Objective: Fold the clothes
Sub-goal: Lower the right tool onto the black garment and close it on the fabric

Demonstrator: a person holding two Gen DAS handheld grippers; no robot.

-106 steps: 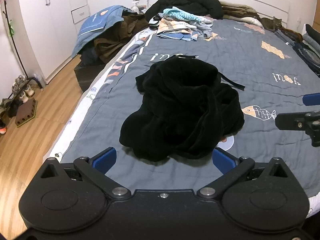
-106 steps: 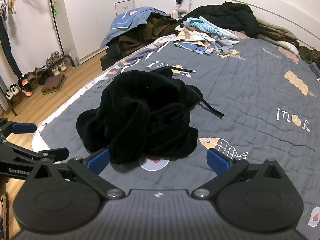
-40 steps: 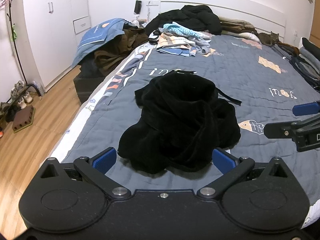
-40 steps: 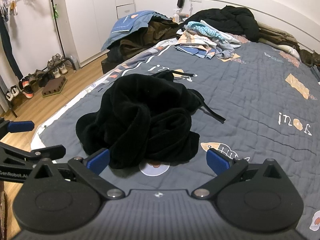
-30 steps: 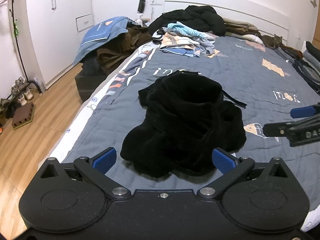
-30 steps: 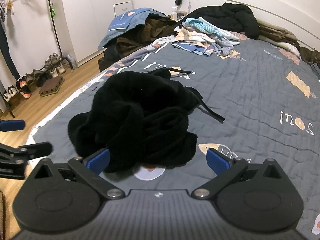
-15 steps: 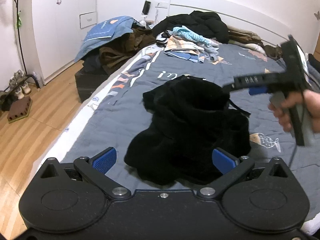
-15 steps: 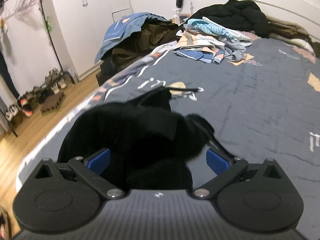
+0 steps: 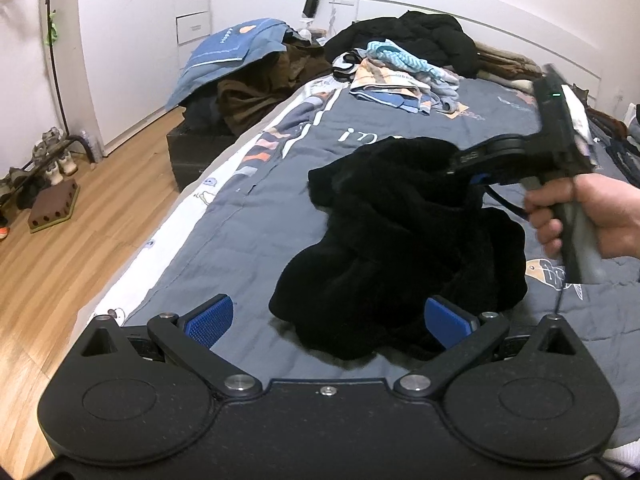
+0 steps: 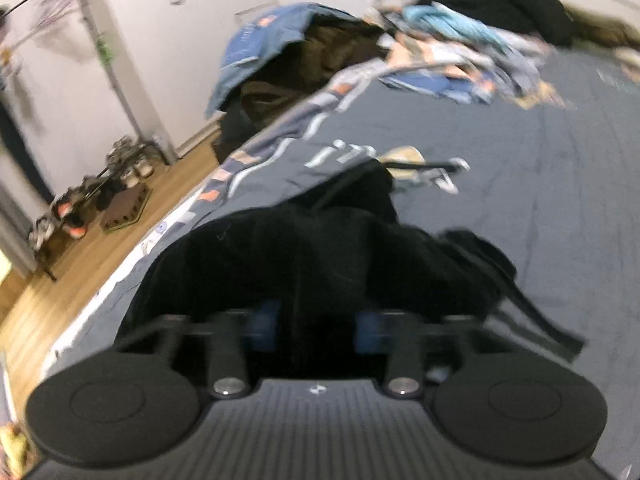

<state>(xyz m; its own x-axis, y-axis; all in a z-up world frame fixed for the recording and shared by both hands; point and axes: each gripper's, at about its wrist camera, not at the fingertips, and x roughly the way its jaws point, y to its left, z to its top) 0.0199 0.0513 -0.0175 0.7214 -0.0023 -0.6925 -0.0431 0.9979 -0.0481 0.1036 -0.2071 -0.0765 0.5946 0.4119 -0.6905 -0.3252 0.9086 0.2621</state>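
Lying crumpled on the near half of the grey-blue quilt [image 9: 500, 128], toward its left edge, is the black garment [image 9: 400, 236], a plush, heaped piece with a thin black strap trailing from it.

Right gripper [image 10: 316, 326]: jaws closing, a fold of the black garment between the blue pads [image 10: 264, 324]; the blur makes it hard to say whether the pads already press the cloth. A person's hand [image 9: 588, 216] grips its handle in the left wrist view, the tip sunk into the top of the heap.

Left gripper [image 9: 326, 320]: jaws spread wide, nothing between them, hovering at the garment's near edge.

Writing: white script on the quilt beyond the garment, partly covered, reading roughly "in"; a fish print by the hand. Small white lettering on the blue cloth [image 9: 232, 46] over the bedside pile, too small to read.

Other items: mixed clothes pile [image 9: 400, 76] near the headboard; shoe rack [image 9: 44, 160] on the wooden floor.
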